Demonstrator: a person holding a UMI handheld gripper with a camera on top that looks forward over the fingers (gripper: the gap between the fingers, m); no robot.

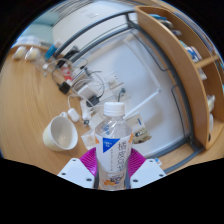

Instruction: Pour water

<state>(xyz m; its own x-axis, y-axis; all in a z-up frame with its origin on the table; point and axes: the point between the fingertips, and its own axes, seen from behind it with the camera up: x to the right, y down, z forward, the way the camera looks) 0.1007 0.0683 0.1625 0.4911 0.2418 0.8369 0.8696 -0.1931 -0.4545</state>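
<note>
white mug (61, 131) sits on the wooden table (25, 100), left of my fingers, looks tilted, inside not visible. just right of it, plastic water bottle (115, 150) stands upright between the pink pads (90, 160); gripper (113, 165) looks clenched on the bottle, both sides pressing. white cap seems still on, so i judge pouring not started: uncap or tip toward mug remains. label print too small to read. further right, wooden shelf (190, 80).
</note>
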